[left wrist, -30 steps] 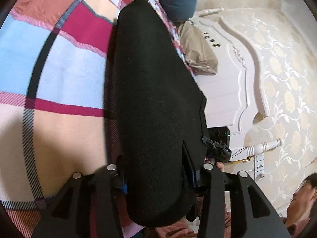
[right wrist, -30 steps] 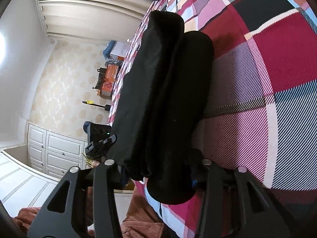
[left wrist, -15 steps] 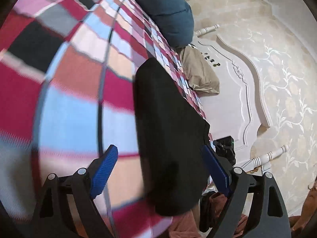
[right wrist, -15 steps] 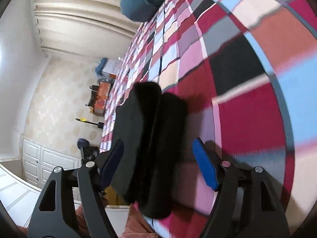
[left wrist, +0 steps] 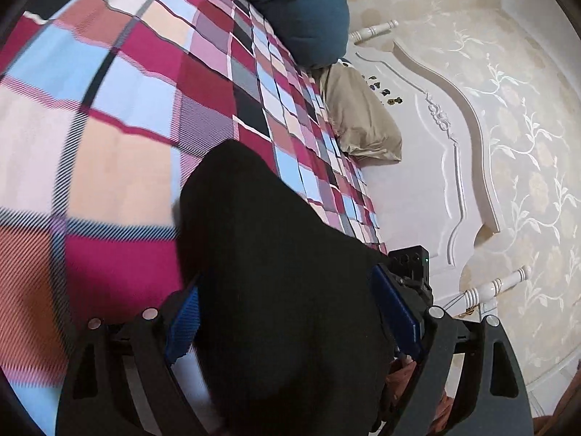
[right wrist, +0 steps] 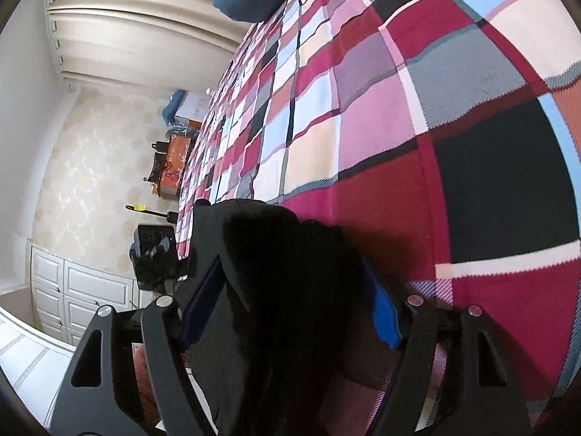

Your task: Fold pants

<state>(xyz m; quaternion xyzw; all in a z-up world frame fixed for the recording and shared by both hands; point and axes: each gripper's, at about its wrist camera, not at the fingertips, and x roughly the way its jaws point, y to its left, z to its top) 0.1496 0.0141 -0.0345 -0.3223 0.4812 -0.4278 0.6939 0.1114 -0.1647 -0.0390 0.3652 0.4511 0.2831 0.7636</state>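
Jaws of both grippers stand spread wide, each straddling the folded black pants (left wrist: 276,290) without clamping them. The left gripper (left wrist: 290,323) and right gripper (right wrist: 290,309) each frame the bundle between blue pads (right wrist: 385,319). The pants lie on a plaid bedspread (left wrist: 127,109), near the bed's edge. A teal pillow (left wrist: 301,11) sits beyond.
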